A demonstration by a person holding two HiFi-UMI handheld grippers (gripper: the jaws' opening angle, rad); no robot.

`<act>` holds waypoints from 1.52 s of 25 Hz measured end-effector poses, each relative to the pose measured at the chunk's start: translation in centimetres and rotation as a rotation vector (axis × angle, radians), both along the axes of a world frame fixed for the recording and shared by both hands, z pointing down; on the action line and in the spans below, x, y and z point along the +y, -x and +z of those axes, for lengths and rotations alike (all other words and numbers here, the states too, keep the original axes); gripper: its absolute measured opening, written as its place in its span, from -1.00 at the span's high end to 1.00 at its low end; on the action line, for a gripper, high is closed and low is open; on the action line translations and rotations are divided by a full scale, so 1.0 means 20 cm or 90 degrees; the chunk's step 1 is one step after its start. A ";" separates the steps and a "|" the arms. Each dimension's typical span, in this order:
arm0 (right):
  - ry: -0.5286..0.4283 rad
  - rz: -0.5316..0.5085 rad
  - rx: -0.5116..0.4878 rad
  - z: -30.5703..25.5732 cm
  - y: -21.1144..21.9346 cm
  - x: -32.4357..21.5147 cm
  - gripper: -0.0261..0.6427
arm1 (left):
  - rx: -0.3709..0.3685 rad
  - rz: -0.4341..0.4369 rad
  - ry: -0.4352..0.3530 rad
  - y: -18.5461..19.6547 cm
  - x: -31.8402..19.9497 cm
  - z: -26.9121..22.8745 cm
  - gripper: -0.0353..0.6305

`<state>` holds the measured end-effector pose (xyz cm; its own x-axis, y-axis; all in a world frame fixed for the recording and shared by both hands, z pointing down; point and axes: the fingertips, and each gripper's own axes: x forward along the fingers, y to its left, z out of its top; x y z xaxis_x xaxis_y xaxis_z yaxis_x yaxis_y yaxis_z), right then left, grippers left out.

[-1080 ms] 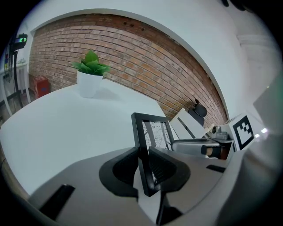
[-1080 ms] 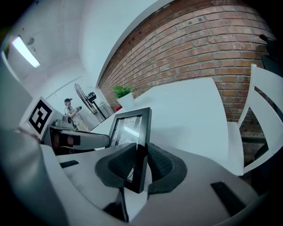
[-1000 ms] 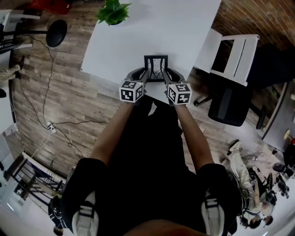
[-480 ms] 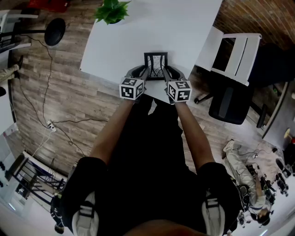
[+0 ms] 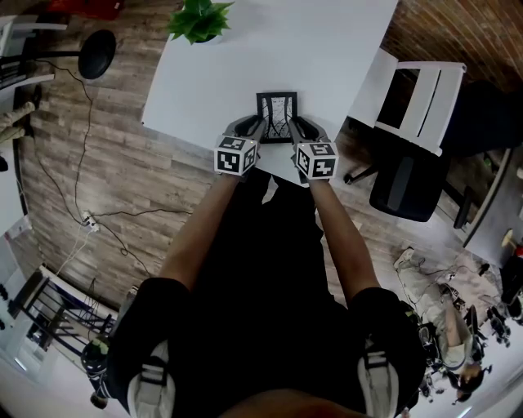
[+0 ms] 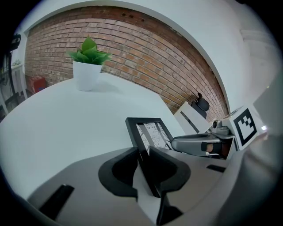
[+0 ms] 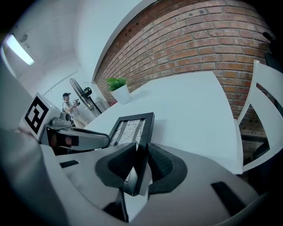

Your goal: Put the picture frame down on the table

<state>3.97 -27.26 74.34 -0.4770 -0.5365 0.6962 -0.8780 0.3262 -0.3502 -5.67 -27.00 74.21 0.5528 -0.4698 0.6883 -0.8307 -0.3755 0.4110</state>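
The fingers (image 6: 118, 171) of the left gripper (image 6: 142, 152) are bracketing the left side rail of the picture frame (image 6: 150, 132). They have just been easing apart, and the dark pads are looking as though they are touching the rail on both faces, so the hold is appearing light rather than gone. The fingers (image 7: 162, 165) of the right gripper (image 7: 140, 149) are pinching the opposite rail in the same way, standing only as far apart as the rail is thick. Between the two, the frame is reaching away from the person, its glass facing upward and its near end sitting in the grips, over the near edge of the white worktop (image 5: 245, 57). Whether its far edge is already resting on the surface is not showing clearly in any view. Farther out, a potted plant (image 5: 198, 20) is standing at the far left corner, well apart from the frame, and a white chair (image 5: 417, 94) is sitting beside the worktop's right side. As a judgement, the task is nearing its end: the frame is hanging low over its spot on the worktop. What is remaining is settling it fully down, opening both sets of fingers and drawing them back without dragging the frame along.
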 end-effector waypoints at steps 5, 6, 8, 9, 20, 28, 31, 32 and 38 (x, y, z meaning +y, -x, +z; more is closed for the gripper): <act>0.006 0.001 0.012 0.02 0.00 0.00 0.68 | -0.002 -0.005 0.007 0.00 0.00 0.02 0.61; 0.006 0.001 0.017 0.02 0.00 0.00 0.67 | -0.001 -0.007 0.009 0.00 0.00 0.02 0.61; 0.005 0.001 0.026 0.02 0.00 -0.01 0.67 | -0.001 -0.007 0.012 0.00 -0.01 0.03 0.61; 0.005 0.002 0.031 0.03 0.00 -0.02 0.67 | -0.002 -0.006 0.014 0.00 -0.01 0.03 0.61; 0.020 0.013 0.019 0.03 0.00 -0.02 0.64 | -0.004 0.002 0.012 0.01 -0.02 0.03 0.57; 0.021 0.011 -0.018 -0.01 0.01 -0.03 0.58 | 0.012 -0.015 0.022 0.05 -0.02 0.00 0.51; 0.016 -0.002 -0.013 -0.03 0.00 0.00 0.58 | 0.016 -0.028 0.016 0.05 0.00 -0.03 0.51; 0.013 -0.007 -0.011 -0.04 -0.01 0.01 0.58 | 0.018 -0.031 0.014 0.05 0.01 -0.04 0.51; -0.023 -0.051 -0.025 -0.16 -0.04 0.09 0.63 | 0.032 -0.049 -0.012 0.05 0.04 -0.16 0.52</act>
<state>4.68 -25.46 71.14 -0.5453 -0.5200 0.6575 -0.8349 0.4073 -0.3704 -6.71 -26.28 70.99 0.5489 -0.5241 0.6511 -0.8355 -0.3197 0.4470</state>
